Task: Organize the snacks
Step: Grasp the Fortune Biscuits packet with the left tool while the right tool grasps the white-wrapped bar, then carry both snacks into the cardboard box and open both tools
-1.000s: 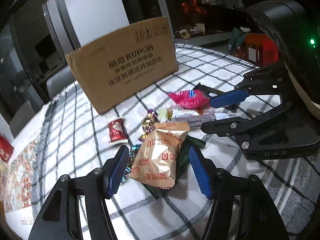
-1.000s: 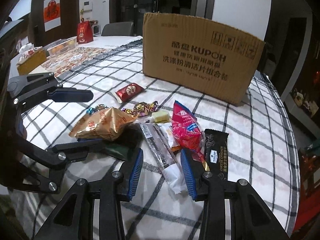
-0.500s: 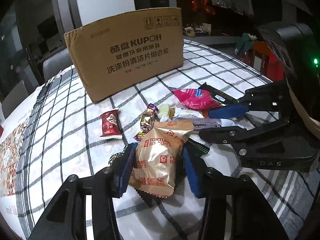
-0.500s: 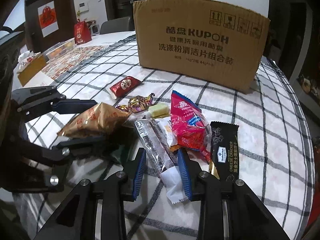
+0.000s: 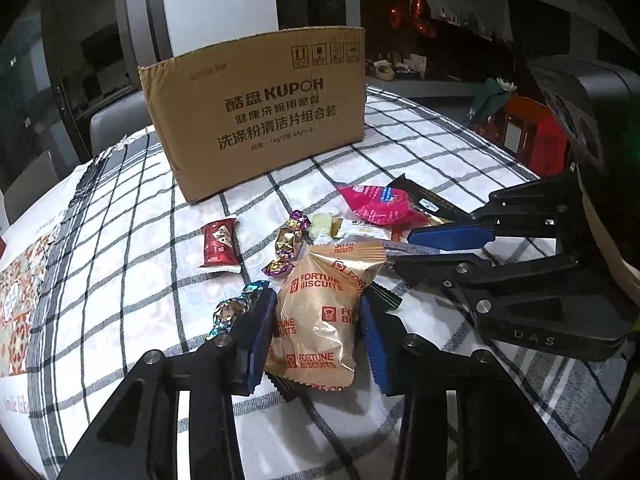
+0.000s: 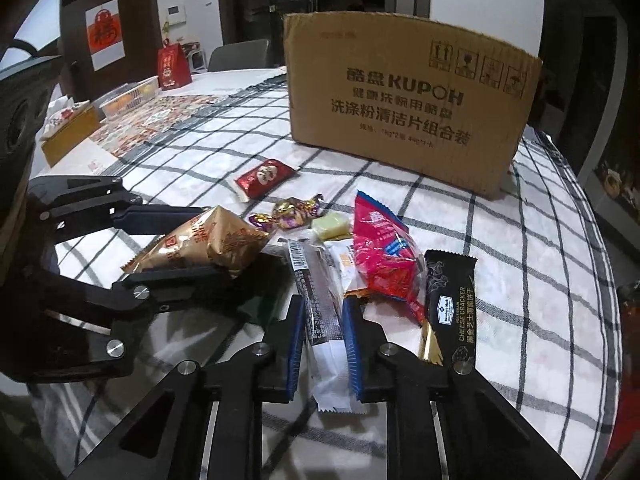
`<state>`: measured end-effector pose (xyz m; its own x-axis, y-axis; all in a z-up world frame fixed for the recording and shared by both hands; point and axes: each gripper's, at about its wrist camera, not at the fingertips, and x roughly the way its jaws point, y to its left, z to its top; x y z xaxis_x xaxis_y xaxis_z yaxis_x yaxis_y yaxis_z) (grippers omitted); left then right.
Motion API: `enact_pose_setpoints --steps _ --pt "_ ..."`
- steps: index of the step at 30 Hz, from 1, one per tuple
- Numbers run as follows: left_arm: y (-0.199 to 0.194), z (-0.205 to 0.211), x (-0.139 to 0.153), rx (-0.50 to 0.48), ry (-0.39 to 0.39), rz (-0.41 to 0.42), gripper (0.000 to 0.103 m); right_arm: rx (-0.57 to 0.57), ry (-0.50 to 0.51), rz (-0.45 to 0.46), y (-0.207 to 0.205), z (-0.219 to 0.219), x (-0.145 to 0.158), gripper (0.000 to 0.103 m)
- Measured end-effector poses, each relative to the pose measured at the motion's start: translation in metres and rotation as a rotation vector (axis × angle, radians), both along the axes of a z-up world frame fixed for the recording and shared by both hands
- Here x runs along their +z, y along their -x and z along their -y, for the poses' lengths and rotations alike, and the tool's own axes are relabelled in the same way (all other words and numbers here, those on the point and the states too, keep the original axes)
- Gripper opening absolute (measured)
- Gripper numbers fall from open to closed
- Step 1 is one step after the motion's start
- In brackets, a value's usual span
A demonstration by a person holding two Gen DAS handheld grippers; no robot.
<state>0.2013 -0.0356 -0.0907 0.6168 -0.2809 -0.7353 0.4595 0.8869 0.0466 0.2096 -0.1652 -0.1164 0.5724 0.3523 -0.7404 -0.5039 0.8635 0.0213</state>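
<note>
A: Going left to right. Red wrapped candy (image 5: 219, 242) lies alone on the checked desk (image 5: 120, 216), near the cardboard box (image 5: 256, 116). Loose foil candies (image 5: 289, 240) just right of it.

B: Left gripper (image 5: 316, 334)?

A: Narrowed onto the Fortune Biscuits bag (image 5: 320, 312), blue pads against both sides. Bag looks pinched, its bottom edge near the cloth; can't tell if it's lifted.

B: Risk there?

A: Puffy, slick bag. Squeeze too hard and the biscuits may crush or the bag may squirt out forward. A small foil candy (image 5: 232, 310) sits touching the left finger, so it could get dragged along.

B: Right gripper (image 6: 320, 334)?

A: Nearly closed around the dark snack bar (image 6: 320, 300), pads at its sides near the white crimped end. Firm contact looks likely, not certain.

B: What goes wrong?

A: Grip is close to one end, so the bar may droop or pivot on lift. The red snack pouch (image 6: 386, 256) overlaps things beside it, and the cheese cracker pack (image 6: 454, 304) lies just right of the right finger; either could shift. The two grippers are also near each other, so lifting together may cause a knock.
</note>
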Motion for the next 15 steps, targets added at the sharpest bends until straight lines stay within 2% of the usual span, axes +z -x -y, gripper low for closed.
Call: enact_pose_setpoints --steps 8,15 --pt "0.01 -0.004 0.018 0.033 0.032 0.024 0.041 -0.031 -0.035 0.032 0.013 0.003 0.02 0.02" --pt "0.016 -0.011 0.048 0.084 0.086 0.033 0.04 -0.082 -0.08 0.061 0.02 0.009 0.052 0.02"
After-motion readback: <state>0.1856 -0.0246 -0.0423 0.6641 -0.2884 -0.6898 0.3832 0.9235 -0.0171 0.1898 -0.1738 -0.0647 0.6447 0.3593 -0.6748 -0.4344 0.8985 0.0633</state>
